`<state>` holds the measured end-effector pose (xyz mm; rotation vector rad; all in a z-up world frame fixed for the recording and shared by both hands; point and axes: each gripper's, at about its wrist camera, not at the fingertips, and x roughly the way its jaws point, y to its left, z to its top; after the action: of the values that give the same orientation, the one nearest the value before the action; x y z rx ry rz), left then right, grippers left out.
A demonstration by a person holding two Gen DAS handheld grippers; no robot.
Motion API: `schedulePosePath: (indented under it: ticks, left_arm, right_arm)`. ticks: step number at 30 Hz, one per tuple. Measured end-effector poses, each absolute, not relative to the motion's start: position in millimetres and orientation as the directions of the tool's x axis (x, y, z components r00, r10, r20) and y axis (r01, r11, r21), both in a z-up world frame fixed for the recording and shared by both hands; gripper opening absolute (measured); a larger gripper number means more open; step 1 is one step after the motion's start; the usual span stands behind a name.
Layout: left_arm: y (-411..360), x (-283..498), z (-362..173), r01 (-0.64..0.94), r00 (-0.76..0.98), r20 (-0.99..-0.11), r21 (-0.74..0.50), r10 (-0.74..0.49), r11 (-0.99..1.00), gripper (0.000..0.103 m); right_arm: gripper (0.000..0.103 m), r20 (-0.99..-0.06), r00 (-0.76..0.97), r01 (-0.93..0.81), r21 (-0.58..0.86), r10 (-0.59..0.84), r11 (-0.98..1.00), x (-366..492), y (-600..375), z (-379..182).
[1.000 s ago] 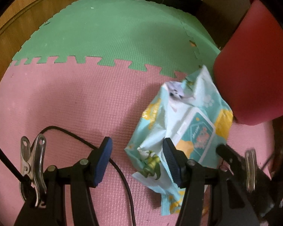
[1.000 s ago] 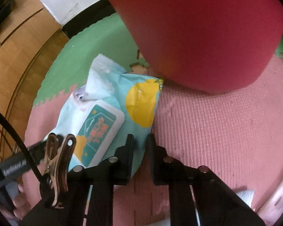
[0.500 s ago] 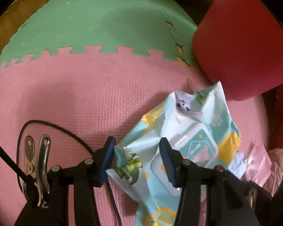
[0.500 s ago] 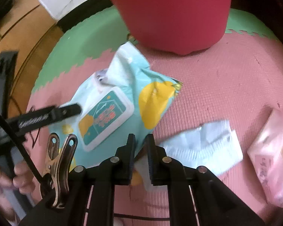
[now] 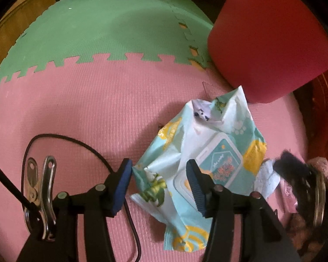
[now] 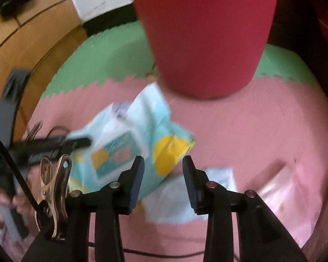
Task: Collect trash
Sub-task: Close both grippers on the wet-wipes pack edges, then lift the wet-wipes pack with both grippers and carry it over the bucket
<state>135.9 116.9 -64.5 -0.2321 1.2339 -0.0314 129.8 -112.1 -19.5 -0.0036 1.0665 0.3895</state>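
A crumpled light-blue wet-wipes pack (image 5: 207, 150) with yellow patches lies on the pink foam mat, just in front of a red bin (image 5: 269, 41). My left gripper (image 5: 159, 183) is open, its jaws on either side of the pack's near corner. In the right wrist view the pack (image 6: 129, 144) lies left of centre and the red bin (image 6: 205, 32) stands behind it. My right gripper (image 6: 163, 179) is open and empty above the pack's right edge. A pale-blue wrapper (image 6: 185, 198) and a pink packet (image 6: 293, 200) lie on the mat to the right.
The floor is pink foam mat (image 5: 76, 113) joined to green mat (image 5: 109, 28) farther back. A wooden floor (image 6: 32, 43) and a white wall lie beyond. A black cable (image 5: 76, 144) loops over the mat near my left gripper.
My right gripper has opened and let go of the pack, and has pulled back. My left gripper has stayed open around the pack's near corner. The view of the bin has shifted.
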Motion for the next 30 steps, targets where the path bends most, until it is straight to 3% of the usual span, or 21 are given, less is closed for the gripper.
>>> schedulePosePath:
  ticks: [4, 10, 12, 15, 17, 30]
  left_arm:
    - [116, 137, -71, -0.109, 0.314, -0.936, -0.202, -0.159, 0.973, 0.054]
    - [105, 141, -80, -0.064, 0.293, -0.945, -0.17, -0.145, 0.983, 0.054]
    - [102, 141, -79, -0.052, 0.302, -0.945, -0.151, -0.128, 0.987, 0.054]
    - [103, 138, -77, -0.056, 0.315, -0.944, -0.116, -0.093, 0.992, 0.044]
    - [106, 137, -78, -0.068, 0.312, -0.944, -0.132, -0.105, 0.989, 0.043]
    - [101, 97, -8, -0.038, 0.486, -0.858, -0.209, -0.165, 0.977, 0.04]
  right_arm:
    - [0.046, -0.867, 0.399, -0.324, 0.171, 0.299, 0.93, 161, -116, -38]
    - [0.046, -0.879, 0.356, -0.339, 0.196, 0.318, 0.92, 172, -112, -64]
    - [0.041, -0.877, 0.337, -0.343, 0.224, 0.342, 0.912, 169, -109, -71]
    - [0.033, -0.868, 0.351, -0.337, 0.233, 0.351, 0.912, 164, -109, -73]
    - [0.027, -0.861, 0.349, -0.324, 0.26, 0.371, 0.909, 159, -112, -70]
    - [0.022, -0.774, 0.46, -0.266, 0.347, 0.435, 0.899, 105, -156, -2]
